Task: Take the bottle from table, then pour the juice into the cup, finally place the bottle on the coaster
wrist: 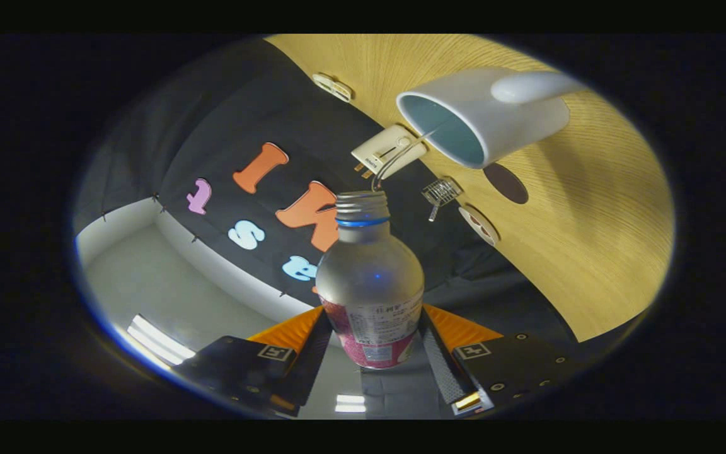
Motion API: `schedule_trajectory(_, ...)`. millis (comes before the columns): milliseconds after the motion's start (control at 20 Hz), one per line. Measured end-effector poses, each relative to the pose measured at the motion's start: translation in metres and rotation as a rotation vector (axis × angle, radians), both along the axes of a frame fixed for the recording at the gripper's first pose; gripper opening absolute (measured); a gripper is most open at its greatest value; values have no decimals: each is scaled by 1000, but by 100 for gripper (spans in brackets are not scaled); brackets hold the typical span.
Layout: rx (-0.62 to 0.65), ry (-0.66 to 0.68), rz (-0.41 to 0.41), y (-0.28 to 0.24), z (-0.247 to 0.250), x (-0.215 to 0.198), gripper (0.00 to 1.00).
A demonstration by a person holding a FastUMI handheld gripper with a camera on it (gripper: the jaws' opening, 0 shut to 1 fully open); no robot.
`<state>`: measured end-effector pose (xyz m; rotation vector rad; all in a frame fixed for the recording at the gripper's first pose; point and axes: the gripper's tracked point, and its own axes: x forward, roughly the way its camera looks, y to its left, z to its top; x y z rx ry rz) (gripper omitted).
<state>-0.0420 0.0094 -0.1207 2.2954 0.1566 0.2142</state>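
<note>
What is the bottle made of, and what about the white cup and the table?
The bottle, held between the gripper fingers, looks like frosted clear plastic: you see light through it, and its neck is threaded. The cup looks like glazed ceramic: smooth, shiny white outside, bluish inside. The table looks like light wood or a wood-look coating: fine grain lines run across it.

Clear bottle [370, 277] with pink label, clamped between the jaws, cap off, blue neck ring, thin stream arcing from its mouth, white cup [483, 116] with teal inside beyond the jaws on the wooden surface [590, 239], dark round coaster [506, 183] just beside the cup
</note>
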Motion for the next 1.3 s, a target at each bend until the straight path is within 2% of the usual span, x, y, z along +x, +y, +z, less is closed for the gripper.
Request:
schedule_trajectory(750,98,-21,-16,-13,10,0,78)
schedule_trajectory(1300,87,-7,-15,-12,7,2,78)
